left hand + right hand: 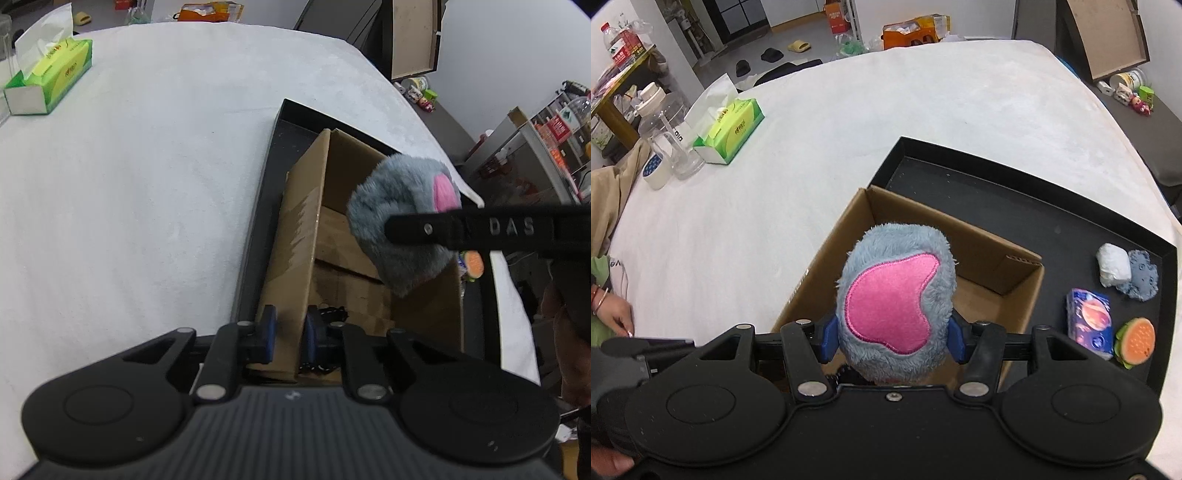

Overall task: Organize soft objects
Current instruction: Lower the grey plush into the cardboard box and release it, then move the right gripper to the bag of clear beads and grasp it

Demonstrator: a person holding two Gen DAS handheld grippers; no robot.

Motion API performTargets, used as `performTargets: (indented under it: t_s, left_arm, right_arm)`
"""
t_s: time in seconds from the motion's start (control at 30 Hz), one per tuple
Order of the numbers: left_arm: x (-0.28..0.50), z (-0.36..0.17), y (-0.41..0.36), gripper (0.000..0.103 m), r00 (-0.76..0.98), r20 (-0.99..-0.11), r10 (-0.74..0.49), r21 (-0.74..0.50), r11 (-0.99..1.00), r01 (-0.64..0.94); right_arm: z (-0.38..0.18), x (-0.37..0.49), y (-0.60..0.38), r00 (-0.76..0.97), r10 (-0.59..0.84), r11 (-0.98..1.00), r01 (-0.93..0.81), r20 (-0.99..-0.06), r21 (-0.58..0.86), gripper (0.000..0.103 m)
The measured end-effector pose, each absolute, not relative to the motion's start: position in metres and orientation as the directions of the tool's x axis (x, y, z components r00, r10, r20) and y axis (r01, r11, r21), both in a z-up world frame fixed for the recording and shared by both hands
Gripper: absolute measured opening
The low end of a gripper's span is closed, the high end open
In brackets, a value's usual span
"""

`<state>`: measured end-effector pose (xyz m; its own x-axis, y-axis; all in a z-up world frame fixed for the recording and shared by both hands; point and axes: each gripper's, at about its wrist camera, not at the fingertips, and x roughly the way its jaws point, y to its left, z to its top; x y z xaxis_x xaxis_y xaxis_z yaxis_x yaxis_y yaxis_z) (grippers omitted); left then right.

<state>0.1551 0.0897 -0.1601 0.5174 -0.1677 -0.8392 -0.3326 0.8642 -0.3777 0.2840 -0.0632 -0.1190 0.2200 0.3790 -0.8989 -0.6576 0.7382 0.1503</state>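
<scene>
Jaws: left gripper (290,338) clenched on cardboard box (993,254) wall; right gripper (892,341) grasping grey plush toy (895,295), held above the box. Placing step; next, lower and release inside.

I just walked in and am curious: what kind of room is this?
Probably a lived-in room used as a workspace: slippers on the floor, cluttered shelves, and a cloth-covered table holding a tissue box.
</scene>
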Motion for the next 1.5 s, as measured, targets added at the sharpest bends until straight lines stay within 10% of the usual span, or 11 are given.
performTargets:
  t_s: [1.0, 1.17, 1.5]
  left_arm:
    - [0.166, -0.151, 0.071, 0.015, 0.496, -0.862, -0.102, -0.280, 0.912, -0.299]
    - [0.168, -0.145, 0.065, 0.019, 0.491, -0.868, -0.082, -0.247, 0.927, -0.282]
    - [0.176, -0.136, 0.049, 0.075, 0.463, -0.885, -0.054, -0.180, 0.956, -0.232]
  right_arm:
    - [-0.106, 0.284, -0.114, 0.181, 0.487, 0.739, -0.607, -0.854, 0.293, 0.064]
    - [-0.100, 0.286, -0.140, 0.216, 0.486, 0.764, -0.576, -0.847, 0.292, 0.085]
    - [-0.101, 0.292, -0.187, 0.279, 0.470, 0.811, -0.512, -0.838, 0.284, 0.097]
